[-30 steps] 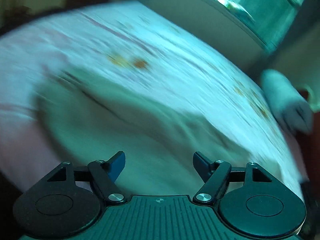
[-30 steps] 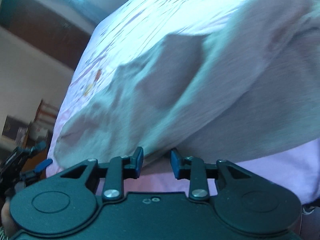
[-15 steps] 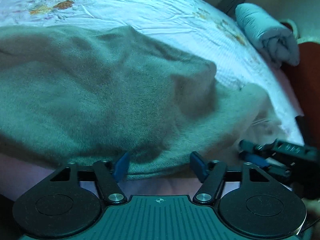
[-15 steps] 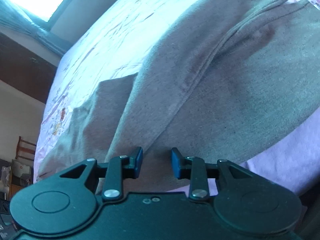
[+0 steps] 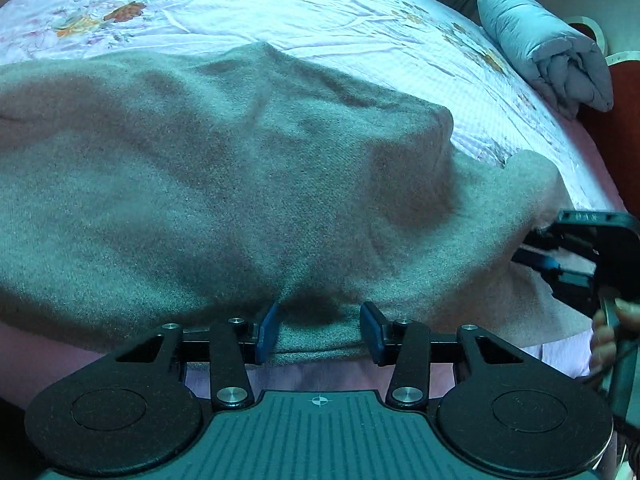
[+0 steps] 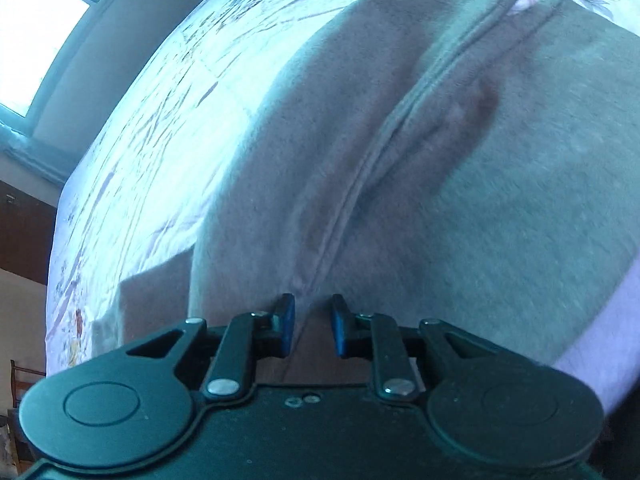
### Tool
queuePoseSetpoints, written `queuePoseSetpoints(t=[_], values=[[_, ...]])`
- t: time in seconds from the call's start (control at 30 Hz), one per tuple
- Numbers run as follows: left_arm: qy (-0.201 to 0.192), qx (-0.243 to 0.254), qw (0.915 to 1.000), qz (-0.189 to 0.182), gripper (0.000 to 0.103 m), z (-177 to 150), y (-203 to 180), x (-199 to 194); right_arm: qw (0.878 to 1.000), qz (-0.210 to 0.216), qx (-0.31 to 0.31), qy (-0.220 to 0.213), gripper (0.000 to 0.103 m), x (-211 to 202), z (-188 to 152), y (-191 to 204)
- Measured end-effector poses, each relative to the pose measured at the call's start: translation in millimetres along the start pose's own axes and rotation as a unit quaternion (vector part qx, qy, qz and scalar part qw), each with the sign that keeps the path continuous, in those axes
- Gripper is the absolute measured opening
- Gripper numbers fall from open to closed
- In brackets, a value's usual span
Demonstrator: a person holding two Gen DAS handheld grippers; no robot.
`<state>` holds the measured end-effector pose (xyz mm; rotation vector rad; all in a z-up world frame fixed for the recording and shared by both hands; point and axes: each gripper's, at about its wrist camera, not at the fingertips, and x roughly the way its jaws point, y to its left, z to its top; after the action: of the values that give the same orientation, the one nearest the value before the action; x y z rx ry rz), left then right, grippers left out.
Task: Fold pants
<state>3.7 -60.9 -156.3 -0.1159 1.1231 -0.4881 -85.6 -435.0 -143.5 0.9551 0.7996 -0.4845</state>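
Both hand-held grippers moved nearer, jaws closing, pants [image 5: 240,184] edge between them

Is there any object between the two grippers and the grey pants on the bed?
Nothing visible is in the way. The near edge of the pants already lies between the closing jaws of the left gripper, and a seam fold sits between the closing jaws of the right gripper. The rolled blanket lies far off.
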Motion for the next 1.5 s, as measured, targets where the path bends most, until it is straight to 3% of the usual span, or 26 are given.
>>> queuePoseSetpoints(t=[0.1,0.17,0.23,0.4,0.5,0.67,0.77,1.17,1.4,1.5], values=[[0.001,-0.003,1.0000,-0.003,0.045,7.1,-2.9,11.5,1.000,0.013,0.016,-0.001,0.013,9.9,9.4,-2.1],[0.002,-0.005,1.0000,-0.005,0.045,9.4,-3.2,15.3,1.000,0.018,0.004,-0.007,0.002,8.4,12.4,-4.5],[0.001,-0.008,1.0000,-0.006,0.045,10.2,-3.2,16.4,0.999,0.032,-0.010,-0.016,0.000,3.2,10.0,-5.4],[0.000,-0.013,0.9999,-0.006,0.045,10.3,-2.0,15.3,0.990,0.004,-0.124,-0.068,0.000,-30.5,-12.8,16.1],[-0.001,-0.011,0.9999,-0.006,0.045,10.5,-2.6,14.9,0.983,-0.014,-0.160,-0.089,0.000,-55.3,-26.1,9.5],[-0.002,-0.008,0.9999,-0.009,0.045,10.6,-3.5,11.5,0.979,-0.034,-0.180,-0.086,0.000,-75.3,-49.3,-4.0],[-0.002,-0.006,0.9999,-0.010,0.045,11.4,-2.9,10.5,0.981,-0.025,-0.174,-0.082,0.000,-84.0,-55.9,-11.9],[-0.003,0.003,1.0000,-0.008,0.046,11.6,-5.9,11.0,0.978,-0.065,-0.195,-0.040,0.000,-61.3,-68.4,-24.7],[-0.005,0.003,1.0000,-0.007,0.046,10.7,-5.9,11.7,0.981,-0.059,-0.180,-0.038,0.000,-63.8,-67.6,-23.8],[-0.006,0.005,1.0000,-0.005,0.046,10.4,-7.1,10.9,0.981,-0.059,-0.180,-0.039,0.008,-66.0,-67.5,-22.6]])
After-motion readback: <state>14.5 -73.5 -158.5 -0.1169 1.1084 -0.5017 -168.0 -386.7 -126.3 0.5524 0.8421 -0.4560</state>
